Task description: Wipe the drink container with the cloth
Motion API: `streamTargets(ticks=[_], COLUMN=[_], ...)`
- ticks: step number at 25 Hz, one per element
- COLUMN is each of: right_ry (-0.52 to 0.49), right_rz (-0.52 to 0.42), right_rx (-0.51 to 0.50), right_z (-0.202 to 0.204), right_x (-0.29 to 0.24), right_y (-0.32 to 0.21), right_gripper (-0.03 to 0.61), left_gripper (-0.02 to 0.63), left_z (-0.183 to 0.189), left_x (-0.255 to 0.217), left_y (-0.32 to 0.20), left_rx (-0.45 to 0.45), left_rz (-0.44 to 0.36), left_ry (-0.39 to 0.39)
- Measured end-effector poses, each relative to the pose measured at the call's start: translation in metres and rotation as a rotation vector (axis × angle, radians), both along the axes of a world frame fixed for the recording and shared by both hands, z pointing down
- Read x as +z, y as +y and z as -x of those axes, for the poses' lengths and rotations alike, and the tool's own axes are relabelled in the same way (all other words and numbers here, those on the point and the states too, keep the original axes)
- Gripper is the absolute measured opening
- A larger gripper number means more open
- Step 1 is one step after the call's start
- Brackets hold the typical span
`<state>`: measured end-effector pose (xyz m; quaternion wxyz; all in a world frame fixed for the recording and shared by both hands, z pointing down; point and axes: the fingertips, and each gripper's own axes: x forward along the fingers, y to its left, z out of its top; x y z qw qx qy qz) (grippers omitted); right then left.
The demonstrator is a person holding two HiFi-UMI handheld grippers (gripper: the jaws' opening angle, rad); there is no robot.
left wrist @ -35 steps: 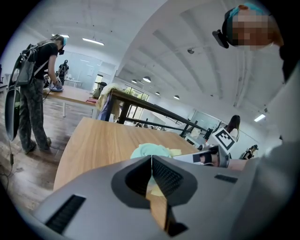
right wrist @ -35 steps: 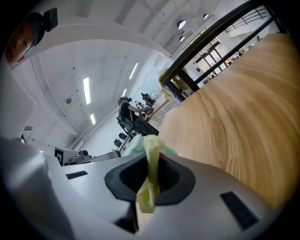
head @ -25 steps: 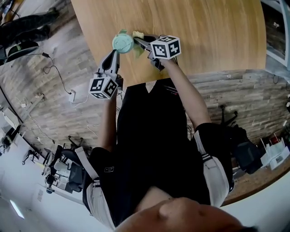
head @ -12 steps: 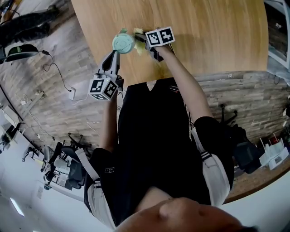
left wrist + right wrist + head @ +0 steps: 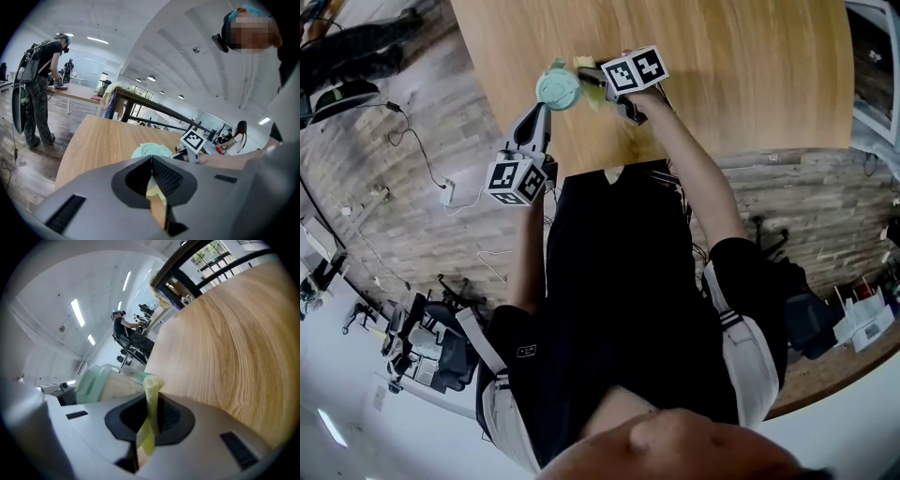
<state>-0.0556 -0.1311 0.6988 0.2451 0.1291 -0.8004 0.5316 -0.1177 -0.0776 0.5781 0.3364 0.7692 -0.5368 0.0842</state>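
Left tongs: clenched. The pads meet at the tips, apparently on a pale part of the drink container, steadying it.
Right tongs: clamped on a fold of the yellow cloth, which stands up between the pads.
Container position: on the desk near the edge closest to the person. It appears upright, mint lid upward, with the cloth just beside its right flank.
Step in hand (judged): wiping the container's side.
Technique: hold firmly with the left so the container cannot tip or spin. Press the cloth's free fold, not the hard tong tips, against the wall. Stroke round the body and under the lid rim.
Risk: little cloth protrudes, so the tips may scrape. The desk edge is close.
Surroundings: cables on the floor; a standing person at a far desk, well apart.
Obstruction: none seen between cloth and container.
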Motion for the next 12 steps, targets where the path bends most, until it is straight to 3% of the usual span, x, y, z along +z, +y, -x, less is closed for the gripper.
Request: streamTargets(ticks=[6, 12], right_ry=[-0.096, -0.061], right_rz=[-0.04, -0.048], right_rx=[-0.133, -0.257], right_z=[0.003, 0.015], right_x=[-0.058, -0.055], right_y=[-0.004, -0.013], right_gripper=[0.048, 0.048], left_gripper=[0.025, 0.024], left_z=[0.001, -0.002], left_x=[0.0, 0.001], left_y=[-0.001, 0.003], left_rx=[0.005, -0.013], left_rz=[0.002, -0.002], left_ry=[0.011, 0.02])
